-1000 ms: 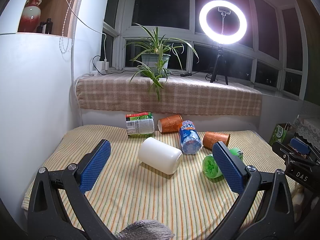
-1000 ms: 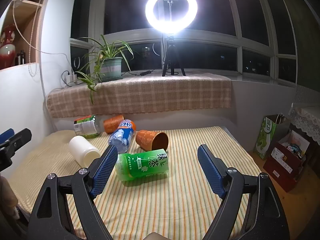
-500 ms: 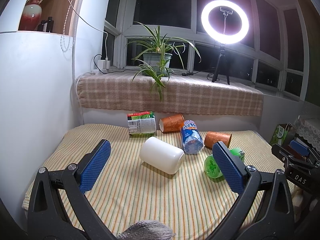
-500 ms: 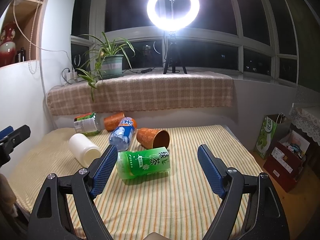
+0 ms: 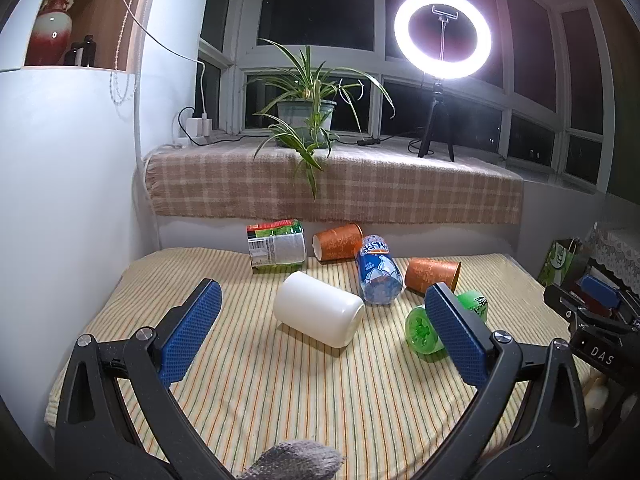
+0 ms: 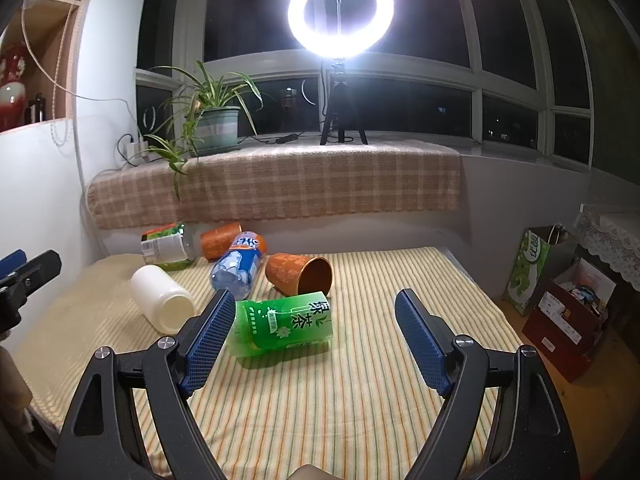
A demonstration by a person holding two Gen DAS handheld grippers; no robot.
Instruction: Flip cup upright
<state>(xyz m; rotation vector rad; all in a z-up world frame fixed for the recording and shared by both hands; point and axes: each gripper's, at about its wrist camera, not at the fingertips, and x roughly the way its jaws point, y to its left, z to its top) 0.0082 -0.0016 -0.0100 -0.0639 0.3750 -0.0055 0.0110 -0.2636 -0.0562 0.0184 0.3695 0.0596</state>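
1. The right hand-held gripper [image 6: 314, 336] hung wide open with nothing in it, low over the striped bed [image 6: 360, 400]. The left hand-held gripper [image 5: 320, 334] was just as wide open and just as empty, facing the white jar [image 5: 318, 309].

2. Several cups lay on their sides. The green cup [image 6: 286, 322] lay nearest the right gripper, just past its left finger. An orange cup [image 6: 299, 274] lay just behind it, mouth toward the camera, and a second orange cup [image 6: 220, 240] lay further back beside a water bottle [image 6: 239, 264] and a labelled bottle [image 6: 166, 246].

3. I could not tell which cup was meant; the green one looked the likeliest, being closest to the open fingers.

4. It seemed a thin plastic cup, light and easily squashed, with a smooth printed wall that might slip. I would have taken it across the middle of the body with a gentle squeeze, then swung the base down onto the bed. The soft bedding might let it tip again.

5. Compared with a second earlier, both views had crept slightly closer to the things on the bed; the fingers stood equally wide, and nothing on the bed had moved.
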